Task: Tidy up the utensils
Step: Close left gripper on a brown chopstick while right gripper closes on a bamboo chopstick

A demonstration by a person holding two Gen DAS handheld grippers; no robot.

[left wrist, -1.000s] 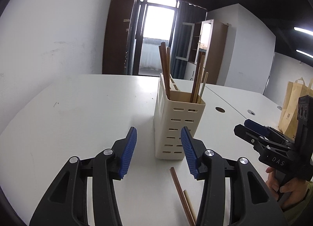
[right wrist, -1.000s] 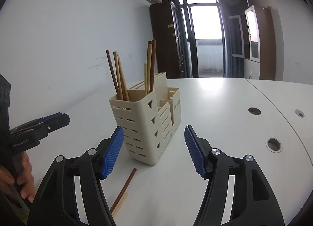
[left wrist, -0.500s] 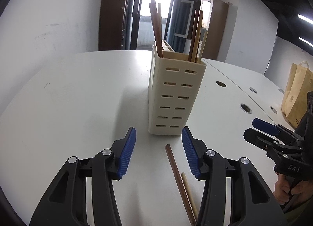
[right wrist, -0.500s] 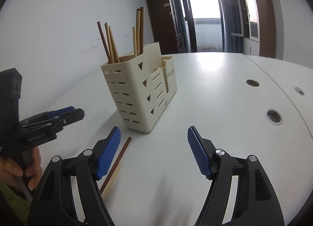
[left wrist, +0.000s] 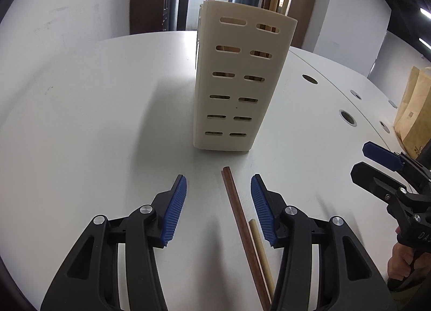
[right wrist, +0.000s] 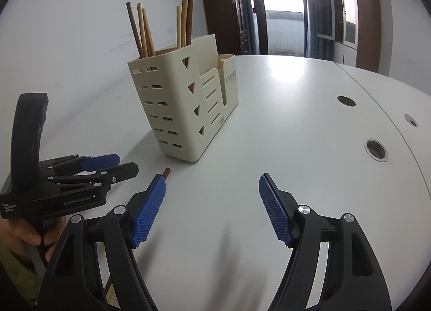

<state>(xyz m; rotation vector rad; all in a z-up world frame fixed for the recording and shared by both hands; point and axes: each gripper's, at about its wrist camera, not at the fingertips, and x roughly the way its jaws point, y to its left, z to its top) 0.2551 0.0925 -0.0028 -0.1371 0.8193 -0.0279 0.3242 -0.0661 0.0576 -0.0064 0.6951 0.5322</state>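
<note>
A cream slotted utensil holder (left wrist: 237, 82) stands on the white table (left wrist: 94, 122) with several chopsticks upright in it; it also shows in the right wrist view (right wrist: 183, 106). A dark brown chopstick (left wrist: 242, 227) and a pale one (left wrist: 261, 251) lie flat in front of it. My left gripper (left wrist: 218, 203) is open and low over the table, its fingers on either side of the brown chopstick's far end. My right gripper (right wrist: 211, 206) is open and empty, right of the chopsticks; the brown chopstick's tip (right wrist: 166, 172) shows beside its left finger.
Round cable holes (right wrist: 375, 149) sit in the table to the right. Brown paper bags (left wrist: 412, 117) stand at the far right edge. A wall is behind the holder, with a doorway and cabinets further back.
Both grippers have moved down and forward toward the holder. The left gripper now straddles the brown chopstick on the table. Both stay open.
</note>
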